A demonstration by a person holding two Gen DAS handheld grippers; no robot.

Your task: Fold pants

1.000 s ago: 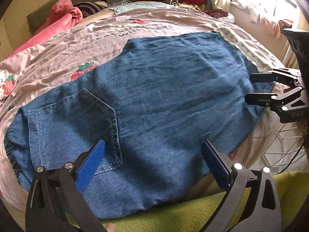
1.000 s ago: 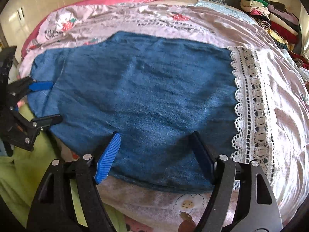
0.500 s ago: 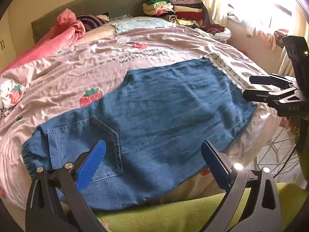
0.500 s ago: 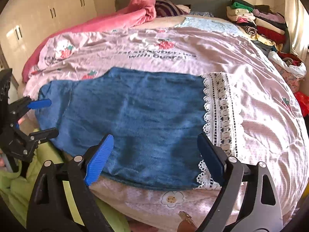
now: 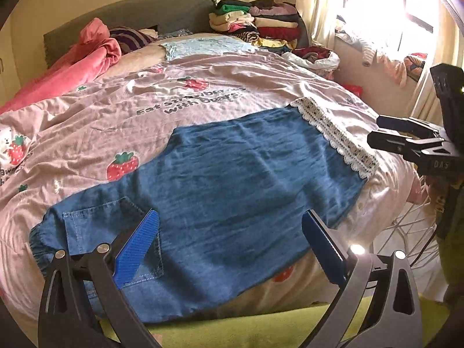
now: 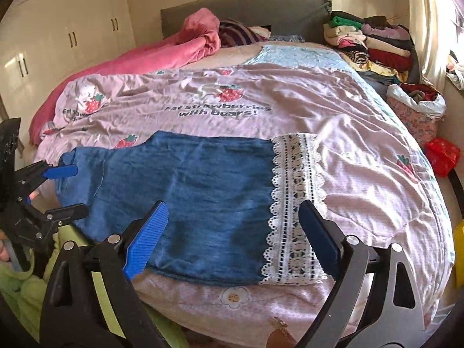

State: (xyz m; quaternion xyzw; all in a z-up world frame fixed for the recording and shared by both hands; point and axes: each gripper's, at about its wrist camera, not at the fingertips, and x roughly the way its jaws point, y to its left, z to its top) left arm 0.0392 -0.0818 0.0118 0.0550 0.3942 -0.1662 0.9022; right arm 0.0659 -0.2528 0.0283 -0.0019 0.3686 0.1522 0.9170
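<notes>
Blue denim pants (image 5: 232, 197) lie flat on the pink strawberry bedspread (image 5: 145, 98), folded leg on leg, with a back pocket (image 5: 95, 226) near me and a white lace hem (image 5: 333, 136) at the far right. My left gripper (image 5: 229, 213) hovers open above the waist end with nothing between its blue pads. In the right wrist view the pants (image 6: 197, 197) run from the left gripper (image 6: 78, 189) to the lace hem (image 6: 295, 203). My right gripper (image 6: 234, 204) hangs above the hem end, its jaws opening and empty; it also shows at the right edge (image 5: 375, 130).
A pink blanket (image 6: 174, 52) and a stack of folded clothes (image 6: 368, 43) sit by the grey headboard. White wardrobes (image 6: 58, 37) stand to the left. A white wire basket (image 5: 406, 226) and a red bag (image 6: 442, 156) lie beside the bed. Lime-green cloth (image 5: 232, 330) covers the near edge.
Both grippers have risen and drawn back from the pants, so more of the bed shows. The right gripper's jaws have spread wider. The pants lie still.
</notes>
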